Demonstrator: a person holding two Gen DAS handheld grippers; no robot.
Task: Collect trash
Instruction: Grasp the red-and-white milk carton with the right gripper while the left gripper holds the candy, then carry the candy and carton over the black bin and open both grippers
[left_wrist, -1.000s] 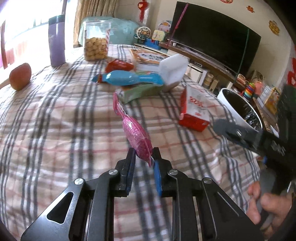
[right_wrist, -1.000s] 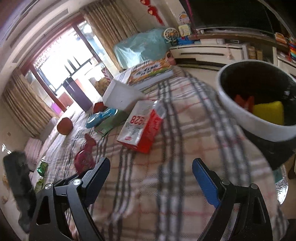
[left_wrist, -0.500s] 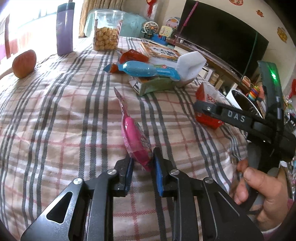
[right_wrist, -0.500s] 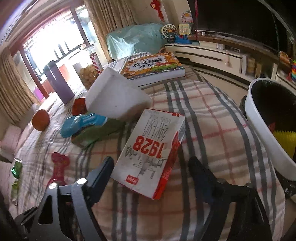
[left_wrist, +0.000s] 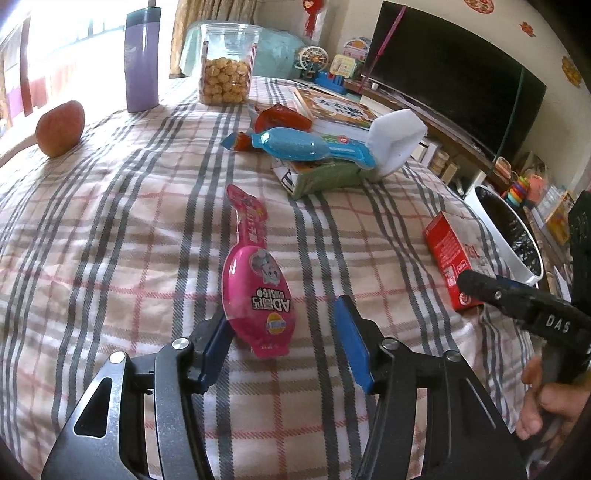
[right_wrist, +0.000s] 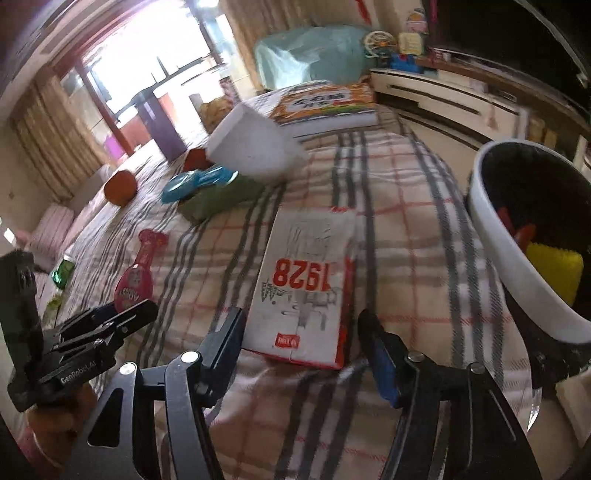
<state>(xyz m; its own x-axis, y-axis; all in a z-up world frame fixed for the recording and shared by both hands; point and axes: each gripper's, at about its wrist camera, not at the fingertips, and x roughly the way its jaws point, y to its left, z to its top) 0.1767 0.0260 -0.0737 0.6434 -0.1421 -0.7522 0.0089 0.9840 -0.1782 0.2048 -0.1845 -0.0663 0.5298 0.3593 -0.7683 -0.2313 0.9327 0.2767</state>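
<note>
A pink snack wrapper (left_wrist: 255, 284) lies flat on the plaid tablecloth, its near end between the fingers of my open left gripper (left_wrist: 284, 347); it also shows in the right wrist view (right_wrist: 135, 278). My right gripper (right_wrist: 303, 350) is open, its fingers on either side of the near end of a red-and-white "1928" carton (right_wrist: 306, 288), which also shows in the left wrist view (left_wrist: 448, 262). A white bin (right_wrist: 517, 266) with a black liner holds yellow and red trash at the right. A blue wrapper (left_wrist: 295, 146) lies on a green box (left_wrist: 325, 175).
A white foam block (left_wrist: 395, 142), a red wrapper (left_wrist: 280, 116), a book (left_wrist: 332, 109), a cookie jar (left_wrist: 225, 64), a purple tumbler (left_wrist: 142, 59) and an apple (left_wrist: 61, 127) stand farther back. The table edge and bin (left_wrist: 509, 232) are at the right.
My left gripper has opened and let go of the pink wrapper, which now lies flat. My right gripper has moved in around the near end of the 1928 carton.
</note>
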